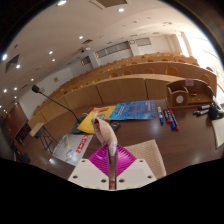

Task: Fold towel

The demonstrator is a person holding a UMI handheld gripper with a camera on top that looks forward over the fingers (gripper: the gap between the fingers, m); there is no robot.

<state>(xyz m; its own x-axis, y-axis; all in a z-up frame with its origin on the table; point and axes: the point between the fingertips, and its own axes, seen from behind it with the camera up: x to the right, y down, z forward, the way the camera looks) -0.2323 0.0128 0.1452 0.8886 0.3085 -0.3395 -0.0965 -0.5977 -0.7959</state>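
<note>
My gripper (112, 162) is at the near side of a brown table (170, 140). Its two magenta pads (100, 160) are pressed together on a thin fold of pale beige towel (112, 148). The fold stands up between the fingertips. Only this narrow strip of the towel shows; the rest is hidden below the fingers. The gripper points out across the table toward the room.
Beyond the fingers on the table lie a yellow and red item (95, 119), a blue mat (133, 110) and some red and blue markers (168, 118). A printed sheet (72, 146) lies to the left. A wooden box (186, 94) stands at the far right, and a microphone stand (50, 100) at the left.
</note>
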